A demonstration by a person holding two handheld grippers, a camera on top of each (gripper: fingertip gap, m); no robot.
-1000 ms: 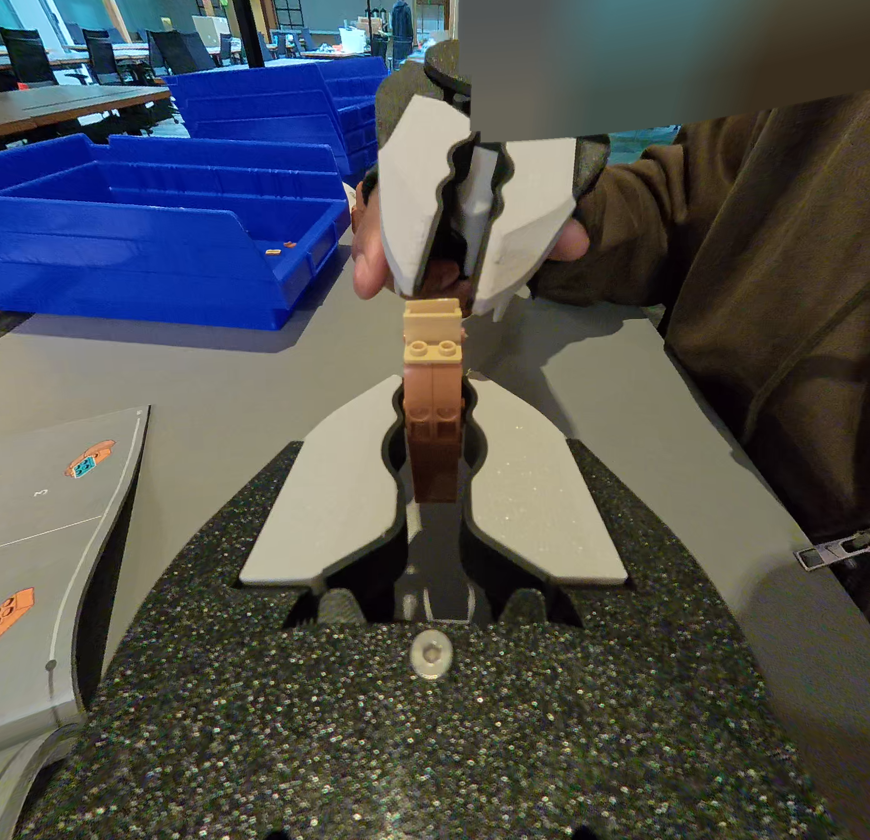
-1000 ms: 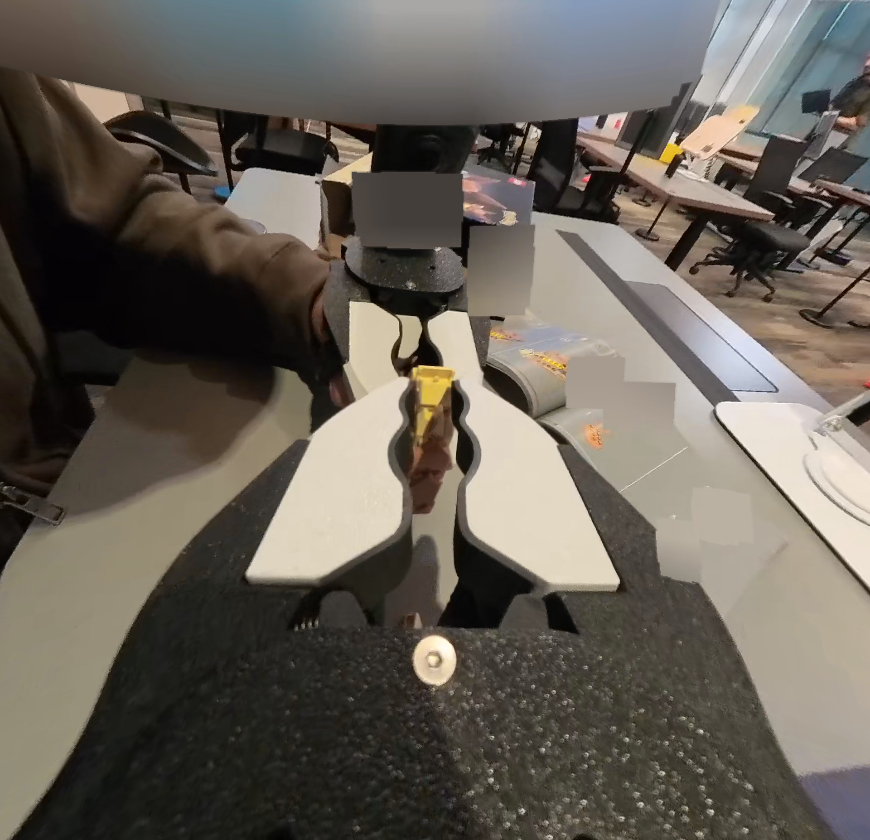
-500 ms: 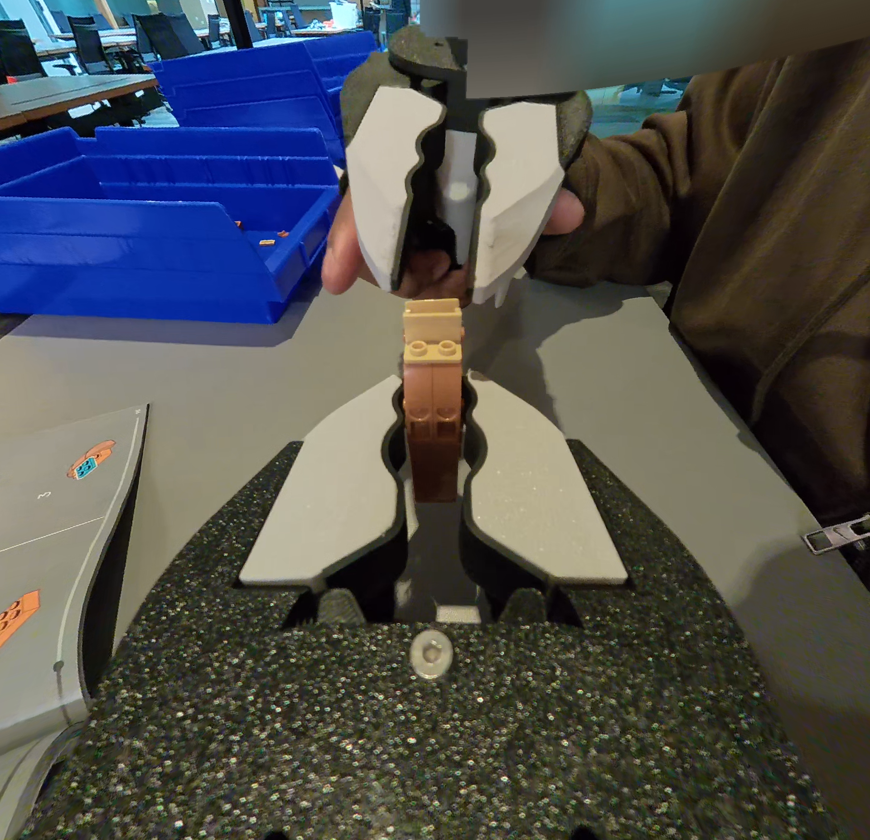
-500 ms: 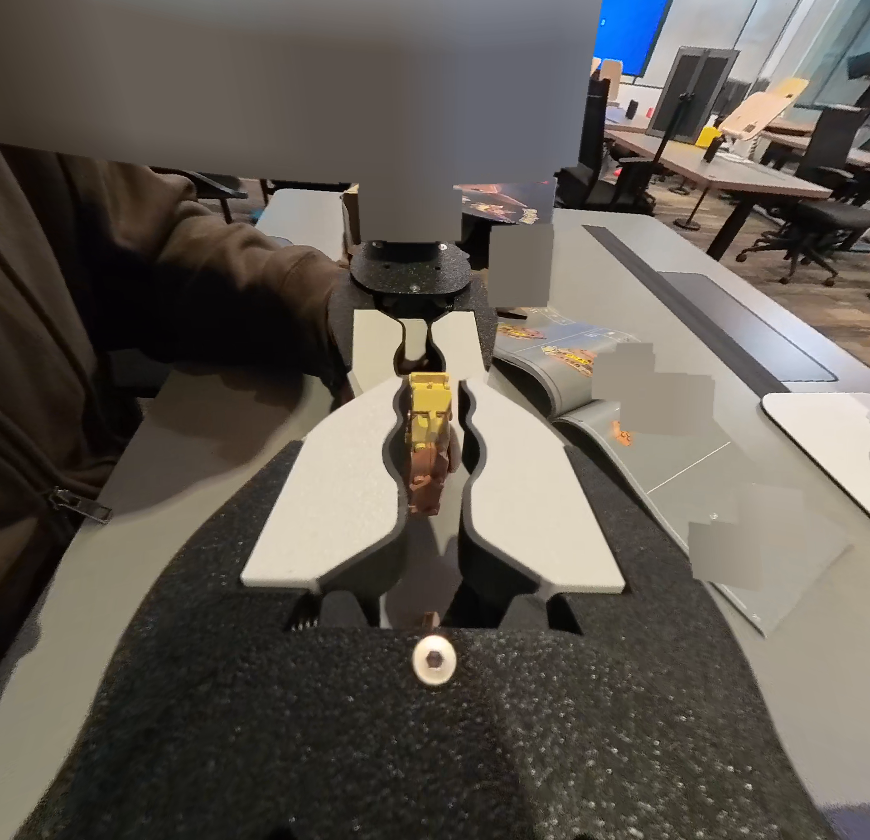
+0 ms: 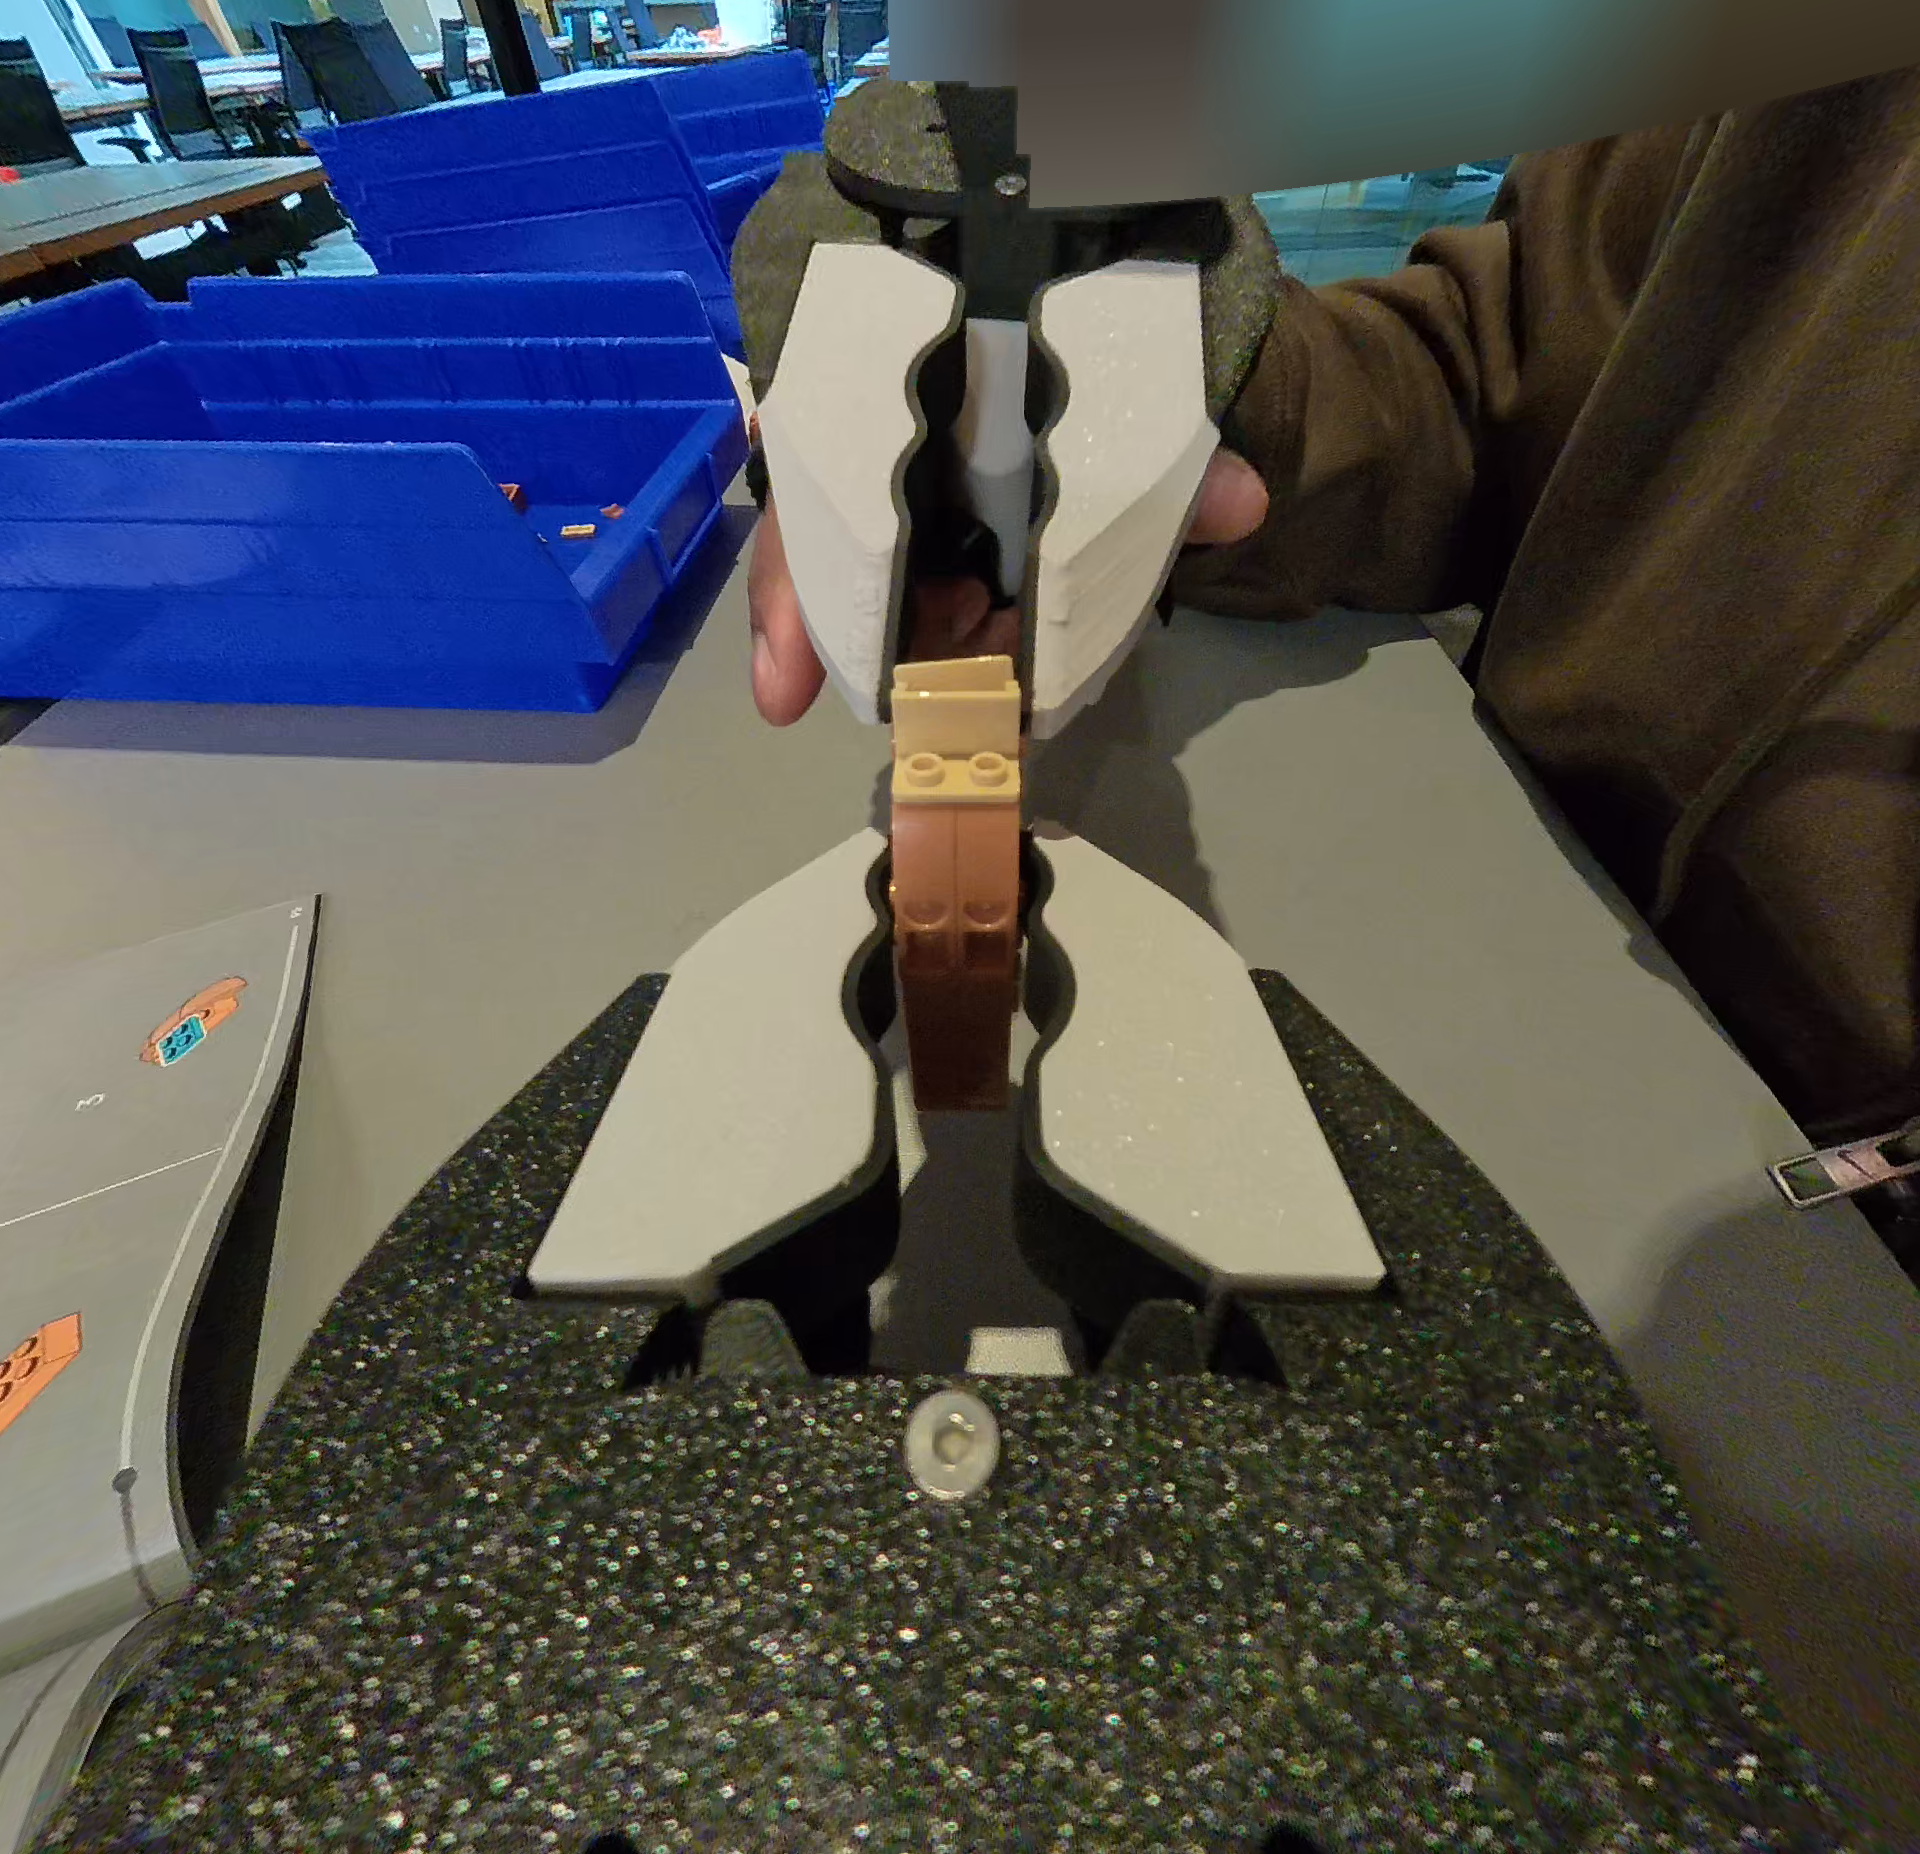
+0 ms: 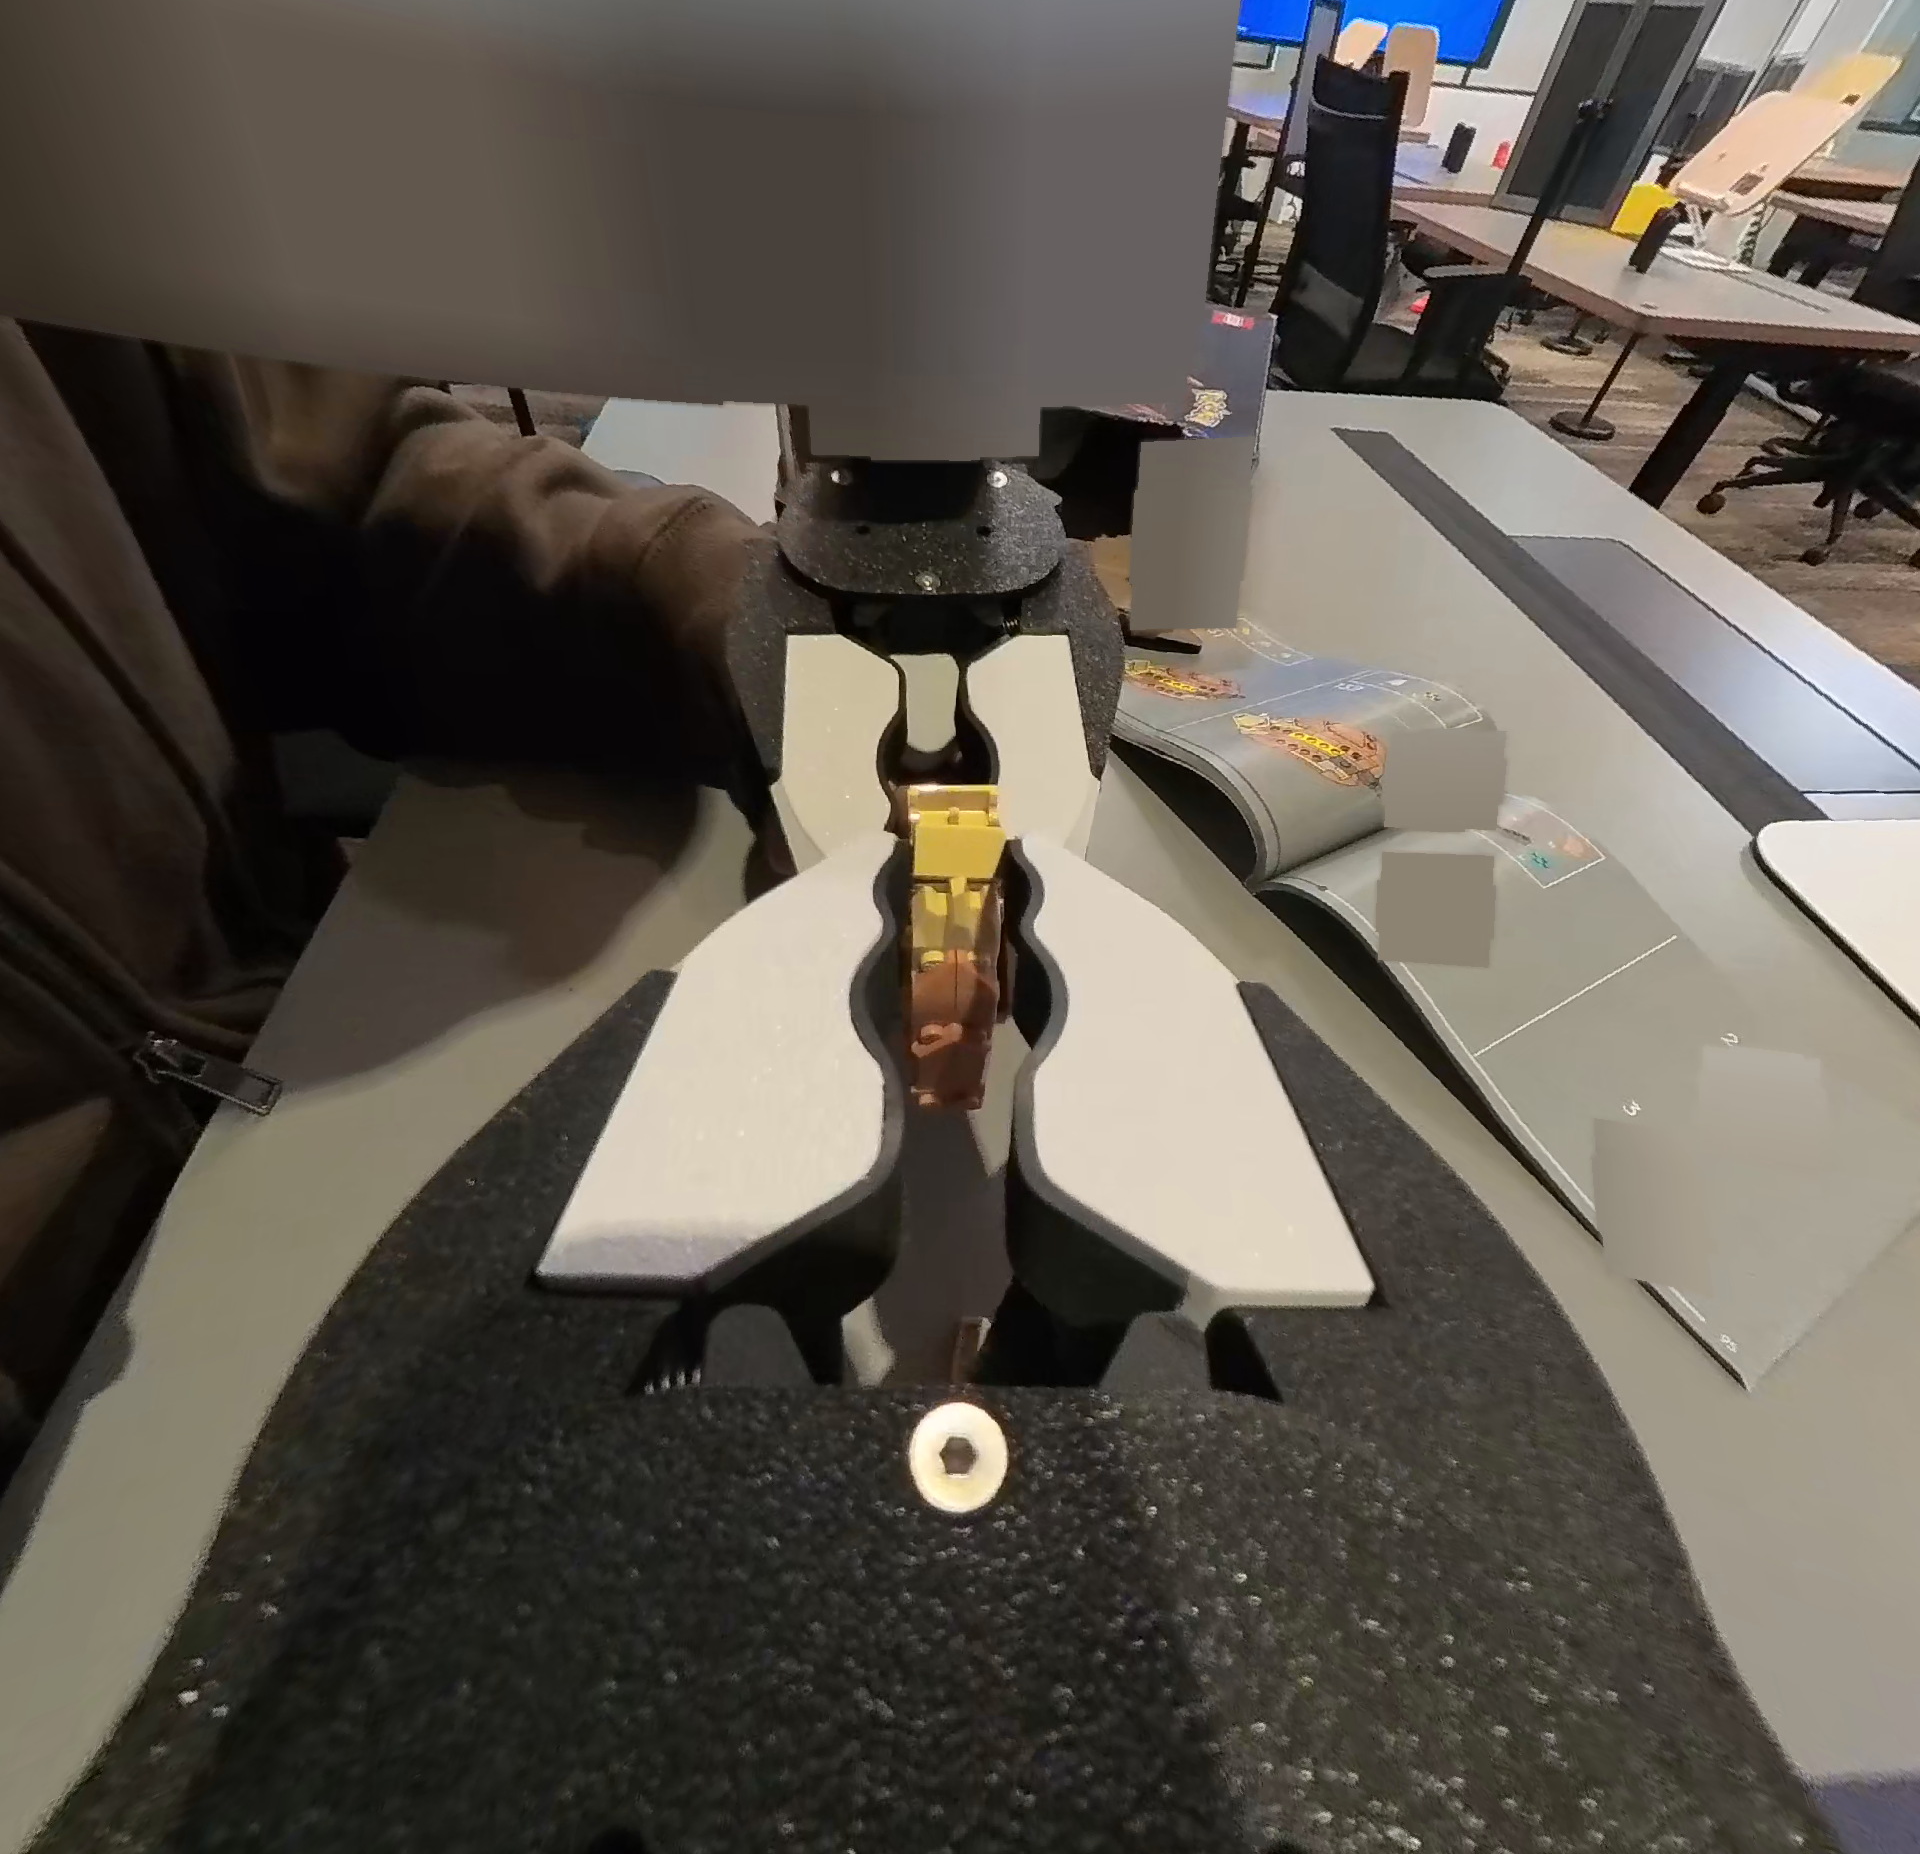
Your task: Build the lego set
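Observation:
My left gripper is shut on a small lego assembly: dark and light brown bricks with a tan piece at the far end. It is held above the grey table. My right gripper faces it from the far side. Its jaws stand about a brick's width apart, with the tips on either side of the tan end. I cannot tell whether they press on it. In the right wrist view the assembly shows in the gap of my right gripper, with the left gripper behind it.
Blue bins stand at the back left, and the nearest holds a few small orange pieces. An open instruction booklet lies left of my left gripper and also shows in the right wrist view. A white tray edge is at the right. The person's sleeve is close by. The grippers are tip to tip, or close to it.
The right gripper drew slightly back from the tan end half a second ago and has come in around it again. The left gripper has held the assembly steady.

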